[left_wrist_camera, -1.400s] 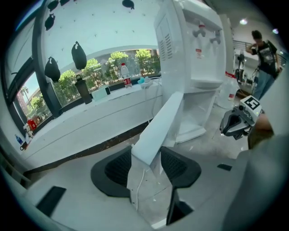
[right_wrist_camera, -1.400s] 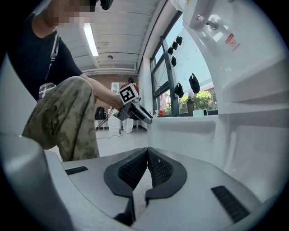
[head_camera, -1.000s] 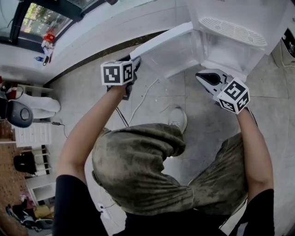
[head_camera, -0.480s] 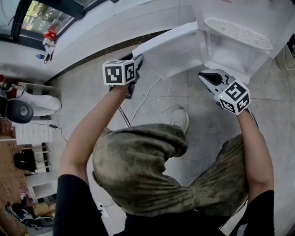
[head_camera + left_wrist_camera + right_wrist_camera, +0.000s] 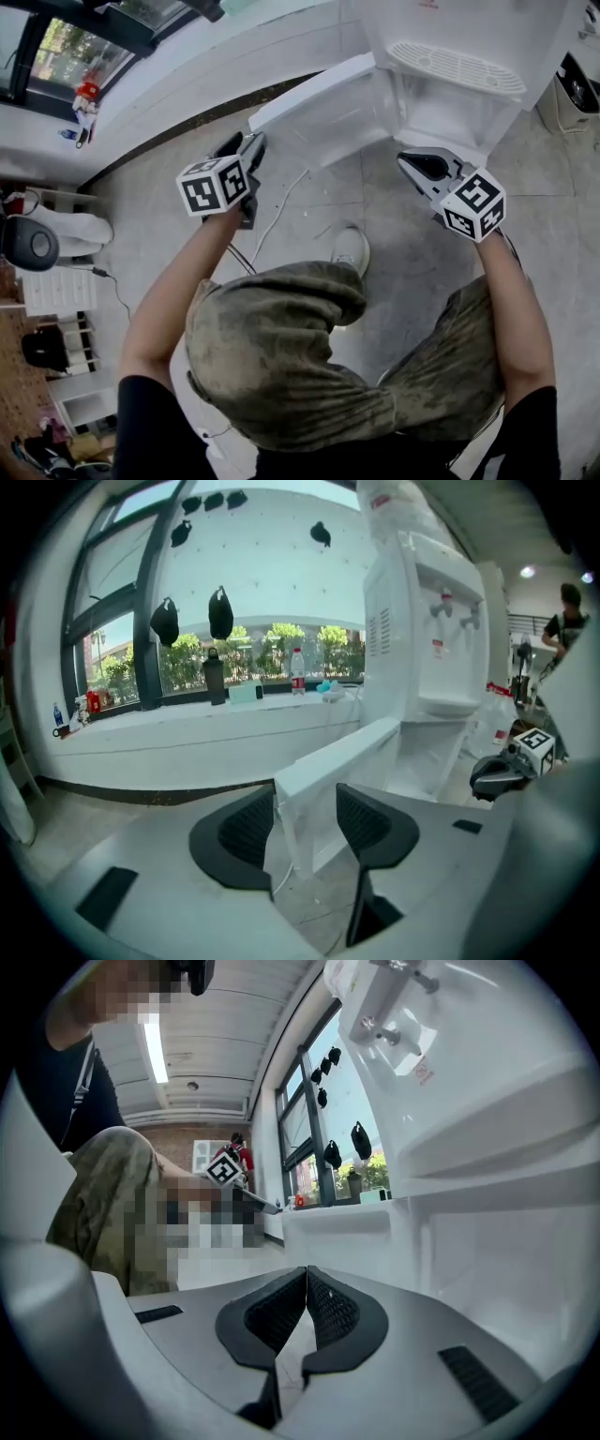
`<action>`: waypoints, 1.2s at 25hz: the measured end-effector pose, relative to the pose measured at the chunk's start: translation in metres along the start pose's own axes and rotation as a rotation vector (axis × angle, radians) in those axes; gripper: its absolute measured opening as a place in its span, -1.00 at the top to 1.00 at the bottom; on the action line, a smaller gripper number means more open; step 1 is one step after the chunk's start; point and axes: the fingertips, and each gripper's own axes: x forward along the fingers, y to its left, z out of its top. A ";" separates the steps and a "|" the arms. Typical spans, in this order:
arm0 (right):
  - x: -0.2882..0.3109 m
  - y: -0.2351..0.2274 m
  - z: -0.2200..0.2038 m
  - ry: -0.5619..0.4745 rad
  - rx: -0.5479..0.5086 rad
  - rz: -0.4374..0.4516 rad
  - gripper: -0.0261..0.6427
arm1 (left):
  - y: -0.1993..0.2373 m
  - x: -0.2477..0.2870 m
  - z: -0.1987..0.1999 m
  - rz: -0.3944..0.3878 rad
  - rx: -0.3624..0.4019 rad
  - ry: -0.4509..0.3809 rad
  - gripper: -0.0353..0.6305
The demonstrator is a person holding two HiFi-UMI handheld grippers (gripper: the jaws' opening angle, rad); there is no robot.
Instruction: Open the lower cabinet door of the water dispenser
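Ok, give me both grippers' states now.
Left gripper: open, jaws just widened, edge of cabinet door between them, ungripped.
Right gripper: shut, empty.

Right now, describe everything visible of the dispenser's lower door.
The door is a white, plastic-looking panel. It is swung wide open on its hinge at the dispenser and stands upright above the floor, leaving the white cabinet inside exposed. Its free edge sits between the left gripper's jaws, which have just been opening and stand apart without pressing it. Nothing else touches it.
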 end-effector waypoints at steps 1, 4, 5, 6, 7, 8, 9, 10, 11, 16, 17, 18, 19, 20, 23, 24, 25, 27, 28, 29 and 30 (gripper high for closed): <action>-0.005 -0.004 0.003 -0.006 0.001 -0.024 0.92 | -0.005 -0.005 0.005 -0.006 -0.016 -0.037 0.29; -0.020 -0.020 0.011 -0.043 0.036 -0.114 0.92 | -0.030 -0.015 0.026 -0.061 -0.067 -0.143 0.30; -0.025 -0.026 0.014 -0.060 0.057 -0.143 0.92 | -0.039 -0.016 0.035 -0.078 -0.067 -0.175 0.35; -0.029 -0.032 0.017 -0.077 0.080 -0.170 0.92 | -0.049 -0.017 0.043 -0.097 -0.055 -0.204 0.36; -0.034 -0.038 0.020 -0.089 0.098 -0.199 0.92 | -0.061 -0.015 0.051 -0.124 -0.036 -0.227 0.38; -0.040 -0.044 0.022 -0.096 0.109 -0.231 0.92 | -0.075 -0.012 0.058 -0.165 -0.015 -0.244 0.41; -0.046 -0.049 0.024 -0.098 0.112 -0.266 0.92 | -0.091 -0.006 0.065 -0.221 0.006 -0.256 0.45; -0.052 -0.055 0.027 -0.098 0.109 -0.304 0.92 | -0.109 0.001 0.070 -0.290 0.026 -0.260 0.52; -0.058 -0.059 0.029 -0.098 0.104 -0.341 0.92 | -0.128 0.009 0.073 -0.363 0.046 -0.258 0.60; -0.085 -0.084 0.024 -0.056 0.098 -0.431 0.92 | -0.215 0.042 0.077 -0.635 0.185 -0.241 0.87; -0.094 -0.085 0.017 -0.039 0.124 -0.450 0.92 | -0.227 0.047 0.077 -0.669 0.199 -0.226 0.87; -0.105 -0.080 0.010 -0.027 0.177 -0.487 0.92 | -0.239 0.051 0.075 -0.711 0.207 -0.190 0.87; -0.117 -0.071 0.004 -0.023 0.253 -0.538 0.92 | -0.253 0.054 0.072 -0.760 0.215 -0.137 0.88; -0.131 -0.063 0.002 -0.030 0.336 -0.592 0.92 | -0.267 0.053 0.066 -0.808 0.229 -0.082 0.88; -0.161 -0.045 0.013 -0.086 0.477 -0.684 0.92 | -0.296 0.034 0.036 -0.902 0.330 0.038 0.88; -0.167 -0.036 0.014 -0.086 0.493 -0.702 0.92 | -0.298 0.024 0.025 -0.911 0.365 0.081 0.88; -0.171 -0.024 0.012 -0.077 0.507 -0.719 0.92 | -0.295 0.013 0.017 -0.913 0.401 0.124 0.88; -0.178 0.006 0.011 -0.039 0.529 -0.750 0.92 | -0.284 -0.013 0.006 -0.908 0.515 0.184 0.88; -0.184 0.023 0.013 -0.002 0.532 -0.767 0.92 | -0.278 -0.027 0.004 -0.902 0.571 0.204 0.88; -0.189 0.042 0.016 0.046 0.529 -0.783 0.92 | -0.271 -0.043 0.004 -0.891 0.588 0.226 0.88; -0.194 0.063 0.022 0.097 0.523 -0.793 0.92 | -0.265 -0.058 0.007 -0.876 0.559 0.253 0.88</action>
